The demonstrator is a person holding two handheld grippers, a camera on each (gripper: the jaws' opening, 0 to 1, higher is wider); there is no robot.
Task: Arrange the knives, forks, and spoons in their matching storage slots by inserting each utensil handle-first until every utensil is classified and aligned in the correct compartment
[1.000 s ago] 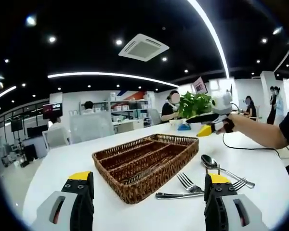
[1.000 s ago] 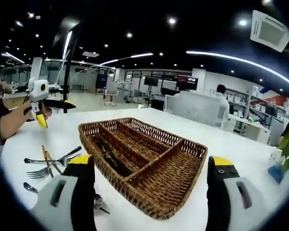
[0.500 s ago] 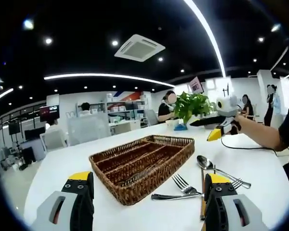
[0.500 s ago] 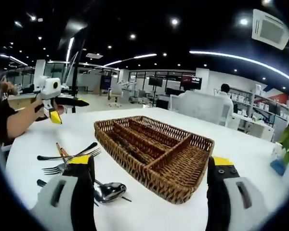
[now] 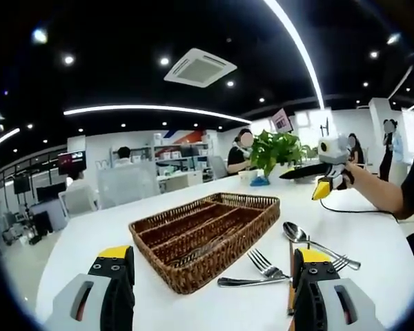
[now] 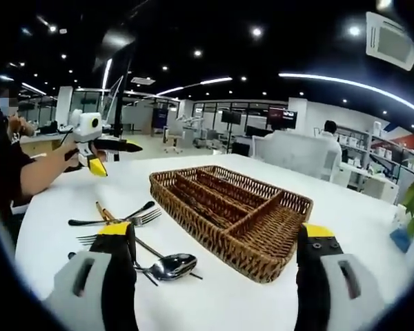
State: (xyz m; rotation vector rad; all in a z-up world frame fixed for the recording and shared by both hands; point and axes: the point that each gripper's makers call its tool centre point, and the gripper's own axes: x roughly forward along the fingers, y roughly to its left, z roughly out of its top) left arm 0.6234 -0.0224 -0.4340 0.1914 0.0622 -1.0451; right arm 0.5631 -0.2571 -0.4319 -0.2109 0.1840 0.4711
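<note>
A brown wicker cutlery basket with long slots and one cross compartment stands mid-table; something metallic lies in its nearest long slot. To its right lie two forks and a spoon. In the right gripper view the basket sits ahead, with the spoon, the forks and a wooden-handled utensil to its left. My left gripper is open and holds nothing. My right gripper is open too, its jaws wide apart above the table. Each shows in the other's view, raised in a hand: right gripper, left gripper.
The round white table has bare surface around the basket. A potted green plant stands at its far edge. A black cable trails across the table near a person's arm. Desks, chairs and people fill the office behind.
The right gripper view has shifted, so the basket sits farther right and more of the cutlery shows. In the left gripper view the right gripper has moved rightward.
</note>
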